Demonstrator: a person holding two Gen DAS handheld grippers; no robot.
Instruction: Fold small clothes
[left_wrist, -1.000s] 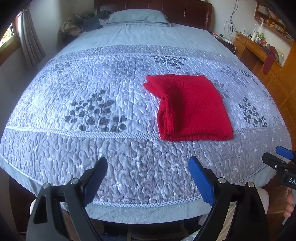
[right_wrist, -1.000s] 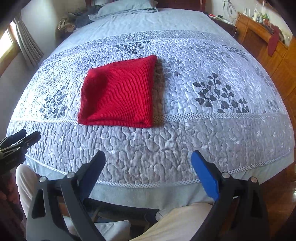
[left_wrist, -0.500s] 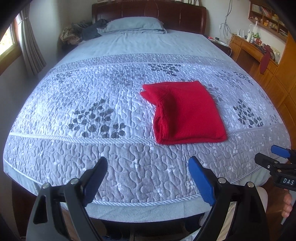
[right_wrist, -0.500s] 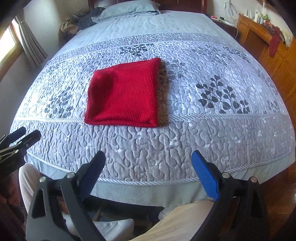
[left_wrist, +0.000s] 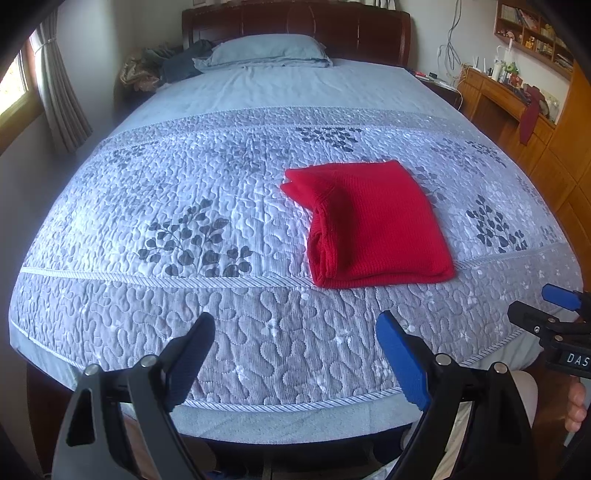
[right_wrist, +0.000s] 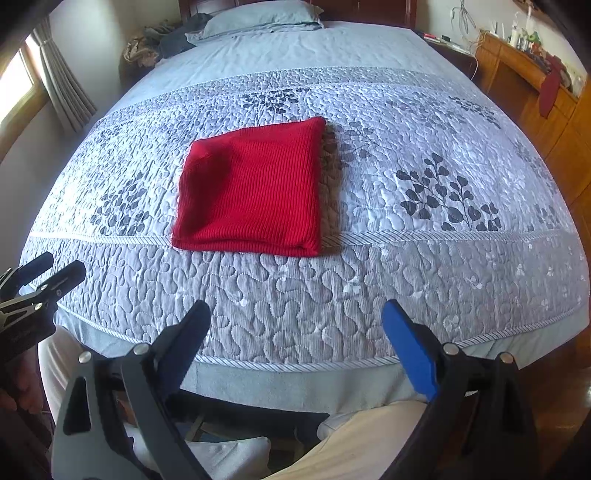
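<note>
Tongs first. Left gripper (left_wrist: 295, 347), at the bottom of the left wrist view, has its two blue-padded fingers spread wide with nothing between them; it hangs over the near edge of the bed, clear of the cloth. Right gripper (right_wrist: 295, 332), at the bottom of the right wrist view, is likewise spread apart and empty. Each tool also shows in the other's view: the right gripper (left_wrist: 546, 314) at the right edge, the left gripper (right_wrist: 48, 273) at the left edge. Pale trouser legs (right_wrist: 351, 439) of the person fill the lower frame beneath the tongs.

Red knit garment (left_wrist: 373, 225) lies folded into a rough square on the quilted bedspread (left_wrist: 207, 177), right of centre in the left wrist view and left of centre (right_wrist: 251, 188) in the right wrist view, its near edge resting on the striped band of the quilt. Neither gripper touches it.

Compared with one second ago, both views sit further back: the garment appears higher and farther from the fingers, and more of the headboard (left_wrist: 295, 26) and pillow (left_wrist: 266, 50) is visible at the top. Finger spread is unchanged, and so is the garment's fold.

Wooden cabinets (left_wrist: 546, 140) stand along the right edge.
</note>
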